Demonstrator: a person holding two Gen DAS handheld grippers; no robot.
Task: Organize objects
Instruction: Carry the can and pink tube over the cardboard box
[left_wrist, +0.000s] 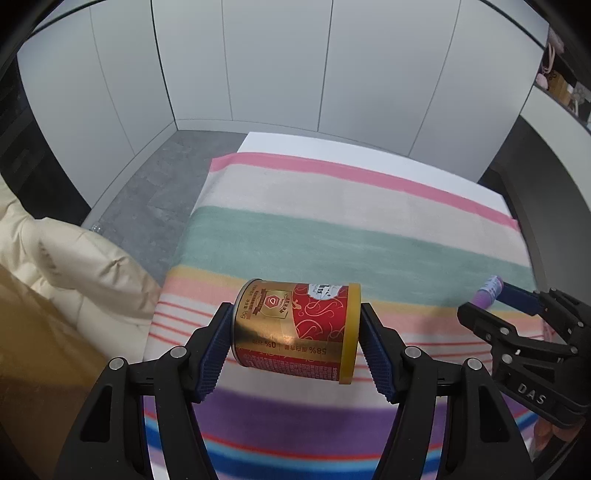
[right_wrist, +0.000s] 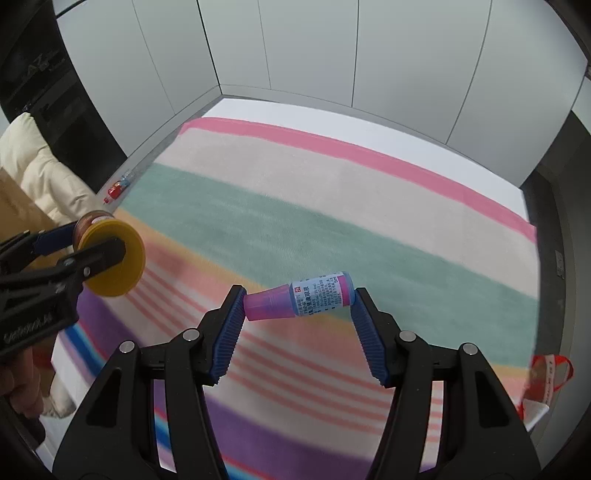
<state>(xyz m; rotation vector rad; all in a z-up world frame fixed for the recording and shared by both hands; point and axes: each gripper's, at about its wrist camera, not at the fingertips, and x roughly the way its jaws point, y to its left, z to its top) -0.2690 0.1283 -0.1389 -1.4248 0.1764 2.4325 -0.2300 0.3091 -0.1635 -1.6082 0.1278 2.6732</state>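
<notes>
My left gripper is shut on a red and gold can with a yellow lid; the can lies sideways between the blue pads, lifted above the striped cloth. My right gripper is shut on a small pink and blue bottle, held end to end between its pads, above the same striped cloth. The right gripper also shows at the right edge of the left wrist view with the bottle. At the left of the right wrist view, the left gripper holds the can.
A cream padded jacket lies left of the cloth, over a brown surface. A small bottle with a red label lies on the grey floor by the white wall panels. A white bag with red handles sits at the cloth's right edge.
</notes>
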